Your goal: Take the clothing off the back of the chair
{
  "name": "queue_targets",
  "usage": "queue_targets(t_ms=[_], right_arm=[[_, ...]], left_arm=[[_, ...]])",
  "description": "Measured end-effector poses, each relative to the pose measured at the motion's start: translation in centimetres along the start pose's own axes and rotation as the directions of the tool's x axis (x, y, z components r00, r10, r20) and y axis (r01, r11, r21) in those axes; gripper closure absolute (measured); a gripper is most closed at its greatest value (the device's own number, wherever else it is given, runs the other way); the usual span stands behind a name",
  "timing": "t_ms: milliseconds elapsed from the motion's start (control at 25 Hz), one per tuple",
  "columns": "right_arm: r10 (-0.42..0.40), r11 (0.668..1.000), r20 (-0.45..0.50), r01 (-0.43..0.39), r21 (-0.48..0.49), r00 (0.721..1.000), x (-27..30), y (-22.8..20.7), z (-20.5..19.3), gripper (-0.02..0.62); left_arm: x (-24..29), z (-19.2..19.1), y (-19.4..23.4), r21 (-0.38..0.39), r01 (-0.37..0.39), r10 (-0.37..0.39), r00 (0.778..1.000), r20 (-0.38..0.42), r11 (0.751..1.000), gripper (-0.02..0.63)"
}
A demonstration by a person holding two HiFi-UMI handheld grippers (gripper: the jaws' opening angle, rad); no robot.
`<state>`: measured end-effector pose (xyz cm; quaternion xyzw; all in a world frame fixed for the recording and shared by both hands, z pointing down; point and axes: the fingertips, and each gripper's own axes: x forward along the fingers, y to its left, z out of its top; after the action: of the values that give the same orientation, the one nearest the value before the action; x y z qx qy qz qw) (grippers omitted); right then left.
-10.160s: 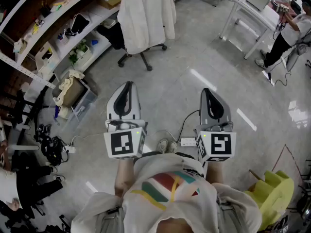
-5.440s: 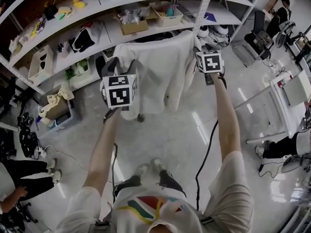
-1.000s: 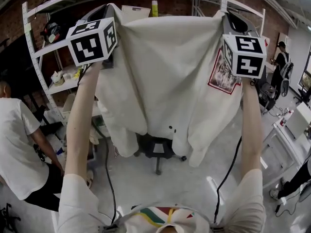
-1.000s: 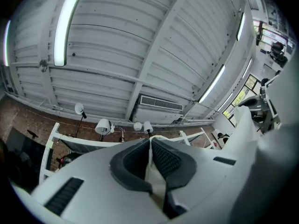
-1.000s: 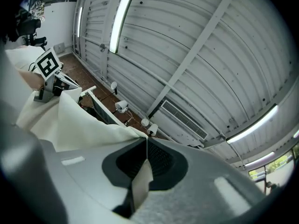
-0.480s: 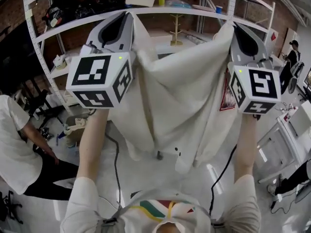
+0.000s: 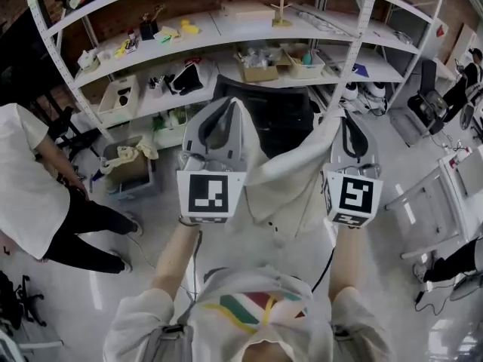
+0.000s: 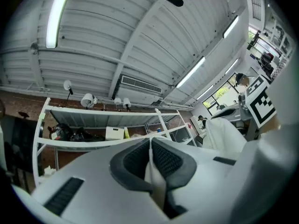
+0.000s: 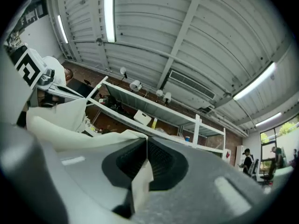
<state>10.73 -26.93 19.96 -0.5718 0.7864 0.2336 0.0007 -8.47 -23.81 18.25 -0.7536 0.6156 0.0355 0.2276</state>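
room: workshop with white shelving (image 7: 151, 47) along the back, grey floor (image 7: 113, 292), another person (image 7: 30, 187) standing off to the left
chair (image 7: 264, 111): black, parked in front of the shelving, its back looks bare
clothing (image 7: 281, 183): white, hanging slack between the two tongs, clear of the chair
left tongs (image 8: 150, 158): clamped tight on a fold of the fabric
right tongs (image 9: 145, 155): same deal, pinched shut on the other edge
what changed: a second ago it was held up high and spread wide, now both hands have dropped low and it's bunched up
so: pretty sure the take-off part is done, it just needs somewhere to go
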Motion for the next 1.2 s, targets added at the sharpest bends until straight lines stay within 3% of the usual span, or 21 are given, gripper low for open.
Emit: queue_targets(t_ms=[200, 400, 680, 1200], right_arm=[[0.036, 0.997, -0.096, -0.029, 0.067, 0.995, -1.3, 2.4, -6.0, 0.589], [0.044, 0.994, -0.133, -0.03, 0.106, 0.99, -2.4, 3.5, -8.8, 0.589], [0.069, 0.992, -0.172, -0.05, 0.113, 0.983, -3.0, 4.6, -10.8, 0.589], [0.106, 0.991, -0.174, -0.089, 0.105, 0.979, -3.4, 6.0, -10.4, 0.589]], left_arm=[[-1.7, -6.4, -1.7, -0.075, -0.024, 0.015, 0.993, -0.113, 0.997, 0.584], [-2.6, -9.2, -2.2, -0.114, -0.059, 0.04, 0.986, -0.16, 0.992, 0.584], [-3.2, -10.9, -2.4, -0.112, -0.065, 0.042, 0.979, -0.199, 0.992, 0.584], [-4.1, -11.2, -1.4, -0.12, -0.09, 0.062, 0.973, -0.223, 0.989, 0.584]])
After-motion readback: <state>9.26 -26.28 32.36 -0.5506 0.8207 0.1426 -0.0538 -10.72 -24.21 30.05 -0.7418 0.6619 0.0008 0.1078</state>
